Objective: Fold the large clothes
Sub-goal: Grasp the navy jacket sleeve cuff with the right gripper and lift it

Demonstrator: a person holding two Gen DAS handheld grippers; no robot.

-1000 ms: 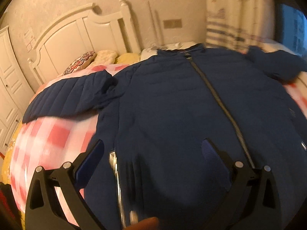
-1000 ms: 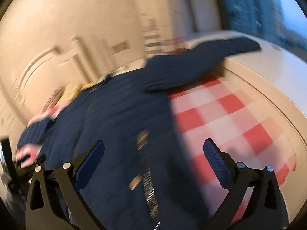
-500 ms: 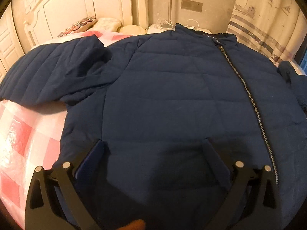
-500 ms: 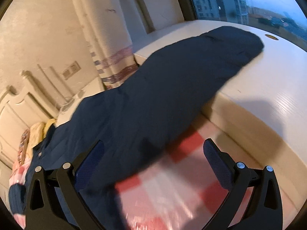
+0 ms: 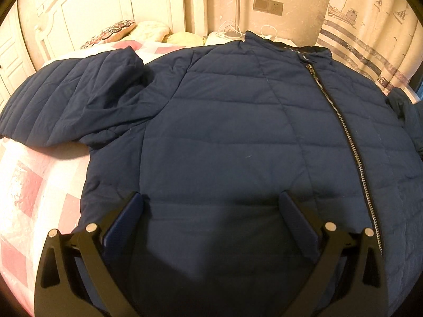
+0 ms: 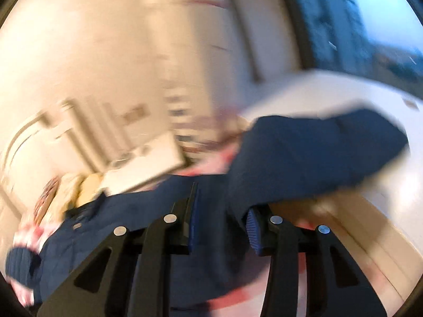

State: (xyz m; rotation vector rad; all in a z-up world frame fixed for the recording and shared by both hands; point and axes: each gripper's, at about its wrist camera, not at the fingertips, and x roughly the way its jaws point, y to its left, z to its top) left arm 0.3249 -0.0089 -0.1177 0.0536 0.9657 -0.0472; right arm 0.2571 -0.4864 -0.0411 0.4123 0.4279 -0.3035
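Pink-and-white checked bedding (image 5: 31, 190) covers a bed with a white headboard (image 5: 87, 8) at the far end, and a navy quilted jacket (image 5: 238, 137) lies spread flat on it, front up. Its metal zipper (image 5: 343, 132) is closed and runs from the collar down toward the hem. One sleeve (image 5: 66, 100) stretches out sideways across the bedding. The other sleeve (image 6: 312, 153), seen in the blurred right wrist view, reaches over the bed's edge onto a pale ledge (image 6: 370, 92) under a window. The left gripper (image 5: 211, 206) hovers over the jacket's lower front, its blue-padded fingers wide apart and gripping nothing. The right gripper (image 6: 222, 211) has its fingers drawn close together around the jacket cloth near the sleeve's base. Pillows (image 5: 150, 30) rest by the headboard, and a striped curtain (image 5: 370, 26) hangs beyond.
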